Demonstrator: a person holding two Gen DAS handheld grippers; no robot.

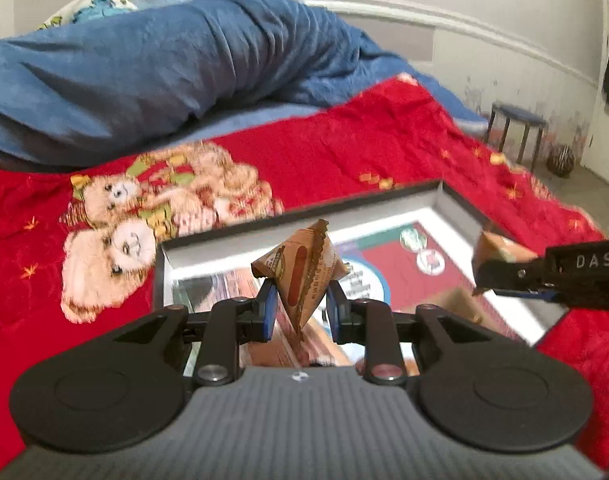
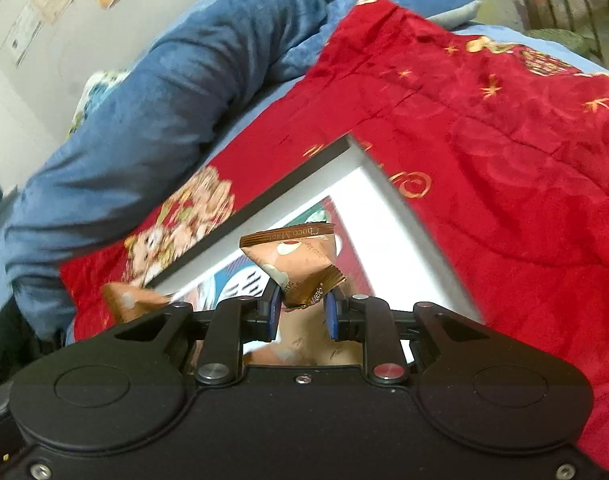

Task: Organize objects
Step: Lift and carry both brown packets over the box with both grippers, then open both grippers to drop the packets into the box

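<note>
My left gripper (image 1: 300, 304) is shut on a brown pyramid snack packet (image 1: 304, 268) and holds it above an open grey box (image 1: 240, 226) lying on the red bedspread. My right gripper (image 2: 302, 308) is shut on a second brown pyramid packet (image 2: 294, 260) labelled Choco Magic, above the same box (image 2: 304, 172). The right gripper also shows in the left wrist view (image 1: 504, 276), at the right over the box, with its packet (image 1: 500, 248). The left gripper's packet shows at the left of the right wrist view (image 2: 124, 300). More brown packets lie in the box under the grippers.
The box holds a printed sheet (image 1: 388, 264). A red bedspread with teddy bears (image 1: 144, 236) covers the bed. A rolled blue blanket (image 1: 164, 64) lies behind the box. A blue stool (image 1: 518, 128) and a ball (image 1: 560, 160) stand on the floor at the right.
</note>
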